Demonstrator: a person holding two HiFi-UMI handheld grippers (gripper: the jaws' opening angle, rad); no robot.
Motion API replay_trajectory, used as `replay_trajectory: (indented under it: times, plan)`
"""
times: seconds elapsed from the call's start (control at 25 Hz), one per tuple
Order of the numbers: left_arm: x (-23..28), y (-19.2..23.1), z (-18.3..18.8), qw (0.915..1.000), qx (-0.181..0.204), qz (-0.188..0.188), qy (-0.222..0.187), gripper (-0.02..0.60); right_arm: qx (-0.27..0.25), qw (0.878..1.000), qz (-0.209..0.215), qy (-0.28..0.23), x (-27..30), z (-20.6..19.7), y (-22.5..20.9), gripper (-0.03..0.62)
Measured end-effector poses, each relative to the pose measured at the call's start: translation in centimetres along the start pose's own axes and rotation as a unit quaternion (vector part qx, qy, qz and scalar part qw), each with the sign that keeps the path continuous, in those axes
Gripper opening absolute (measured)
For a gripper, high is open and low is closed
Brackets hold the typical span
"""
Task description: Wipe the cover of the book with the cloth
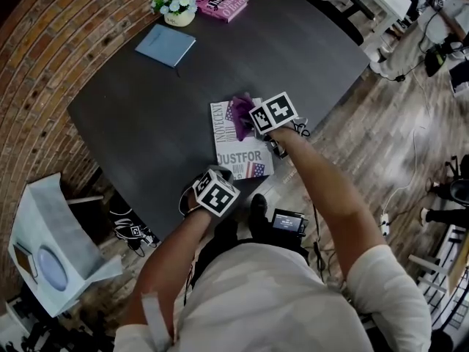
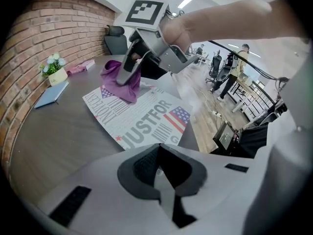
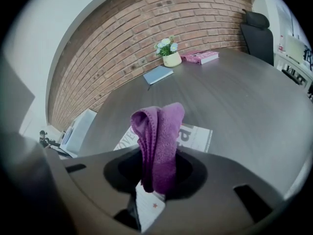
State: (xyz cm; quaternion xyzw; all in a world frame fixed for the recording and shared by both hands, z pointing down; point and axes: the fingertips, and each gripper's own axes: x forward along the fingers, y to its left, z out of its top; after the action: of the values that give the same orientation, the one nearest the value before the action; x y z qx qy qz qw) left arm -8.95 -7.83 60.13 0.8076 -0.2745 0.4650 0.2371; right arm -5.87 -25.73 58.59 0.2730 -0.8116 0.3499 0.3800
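Purple cloth (image 3: 157,141) is closest, pinched tight between the jaws of the right gripper (image 3: 155,180). Its loose end sticks up past them. In the left gripper view the cloth hangs down from those jaws and touches the far part of the book (image 1: 238,160). The book lies flat on the dark table (image 1: 146,123), close to the edge where the person stands. Its cover is white with big grey letters and little flag pictures. The left gripper (image 2: 159,146) is just beside the near end of the book. Its jaws are pressed together with nothing between them, and I cannot tell if they touch the book. Far across the table lie a blue book (image 1: 165,45) and a pink book (image 1: 221,2), with a small flower pot (image 1: 176,9) between them. Behind them is a brick wall (image 3: 122,38). A wood floor (image 1: 366,145) shows past the table's edge.
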Motion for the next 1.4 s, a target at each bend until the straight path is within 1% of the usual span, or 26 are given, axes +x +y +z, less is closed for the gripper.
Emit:
replay_trajectory:
  times: [0.24, 0.4, 0.68, 0.88, 1.0, 1.08, 1.16, 1.24, 1.32, 1.4]
  plan:
    - [0.0, -0.1, -0.2, 1.0000, -0.004, -0.006, 0.006, 0.008, -0.001, 1.000, -0.020, 0.003, -1.0, -0.5, -1.5, 0.103]
    - [0.1, 0.1, -0.2, 1.0000, -0.001, 0.000, 0.008, 0.008, 0.000, 0.999, -0.036, 0.006, -1.8, -1.1, -2.5, 0.103]
    - [0.0, -0.1, -0.1, 0.9999, 0.003, -0.004, 0.013, 0.008, -0.002, 0.997, -0.075, 0.013, -3.6, -2.0, -4.5, 0.103]
    - [-0.1, -0.1, -0.1, 0.9999, -0.002, -0.006, 0.010, 0.008, -0.010, 0.993, -0.119, 0.019, -5.3, -2.8, -6.0, 0.102]
    - [-0.2, 0.0, -0.1, 0.9999, -0.008, -0.006, -0.004, 0.008, -0.020, 0.988, -0.152, 0.021, -6.6, -3.0, -6.9, 0.101]
    - [-0.3, 0.2, 0.0, 0.9996, -0.019, -0.004, -0.019, 0.008, -0.023, 0.986, -0.165, 0.015, -7.4, -3.0, -7.1, 0.101]
    - [-0.4, 0.3, 0.0, 0.9991, -0.031, -0.001, -0.028, 0.008, -0.021, 0.986, -0.168, 0.007, -8.0, -3.0, -7.0, 0.101]
    - [-0.7, 0.3, -0.3, 0.9989, -0.034, 0.000, -0.031, 0.008, -0.022, 0.986, -0.167, 0.000, -8.5, -3.0, -6.6, 0.101]
    - [-1.2, 0.2, -0.6, 0.9986, -0.036, 0.001, -0.038, 0.008, -0.024, 0.987, -0.162, -0.007, -8.8, -2.8, -5.8, 0.102]
    - [-1.7, 0.0, -0.8, 0.9978, -0.048, -0.005, -0.044, 0.008, -0.027, 0.988, -0.153, -0.011, -8.8, -2.7, -4.8, 0.102]
